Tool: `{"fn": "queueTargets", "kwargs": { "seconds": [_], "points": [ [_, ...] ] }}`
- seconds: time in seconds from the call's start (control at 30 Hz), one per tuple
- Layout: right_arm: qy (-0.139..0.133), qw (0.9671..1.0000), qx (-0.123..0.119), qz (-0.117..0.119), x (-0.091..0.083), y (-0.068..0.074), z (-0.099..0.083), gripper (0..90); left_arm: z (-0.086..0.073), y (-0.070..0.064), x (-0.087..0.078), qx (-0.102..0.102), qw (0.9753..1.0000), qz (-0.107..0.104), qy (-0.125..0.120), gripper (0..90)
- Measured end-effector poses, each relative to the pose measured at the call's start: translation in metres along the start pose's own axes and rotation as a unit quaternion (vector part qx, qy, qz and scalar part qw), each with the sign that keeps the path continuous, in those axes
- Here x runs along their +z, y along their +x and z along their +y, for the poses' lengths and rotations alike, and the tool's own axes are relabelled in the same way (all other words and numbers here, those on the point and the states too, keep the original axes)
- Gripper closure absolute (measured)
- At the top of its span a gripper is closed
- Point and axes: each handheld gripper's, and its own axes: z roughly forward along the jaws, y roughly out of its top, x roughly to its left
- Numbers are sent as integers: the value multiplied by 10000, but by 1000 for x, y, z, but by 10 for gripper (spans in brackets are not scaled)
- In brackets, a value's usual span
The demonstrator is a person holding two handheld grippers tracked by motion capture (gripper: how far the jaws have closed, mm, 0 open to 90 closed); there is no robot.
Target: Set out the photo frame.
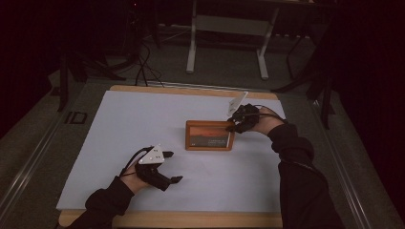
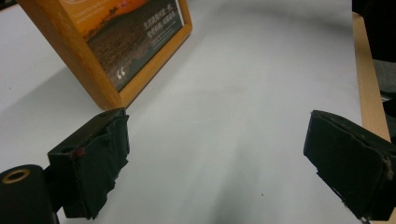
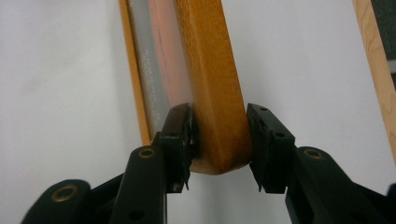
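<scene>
Right gripper point(image 3: 219, 140) pinching corner of wooden picture frame point(image 1: 209, 135), 2 jaws pressed on its edge rail. Frame looks rigid, light, glazed front likely fragile; wood rail safest hold. Left gripper point(image 1: 172, 167) spread, frame ahead-left of it, apart.

frame point(image 2: 116, 51) cropped, print unreadable (blurred)
</scene>
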Motion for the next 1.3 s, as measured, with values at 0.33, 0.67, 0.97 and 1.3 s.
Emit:
{"fn": "queueTargets", "kwargs": {
  "seconds": [0.33,0.67,0.97,1.3],
  "points": [
    [29,9998,181,-38,11,-9,-1,536,-1,0,1,-30,10000,-29,-3,74],
    [-7,9993,258,-266,9,-6,-1,448,-1,-1,1,-22,10000,-54,3,74],
    [-312,9981,321,-428,-10,3,5,362,-1,-2,2,-3,10000,-72,20,74],
    [-784,9922,873,-428,-25,19,6,211,0,-2,1,9,10000,-65,27,74]
  ]
}}
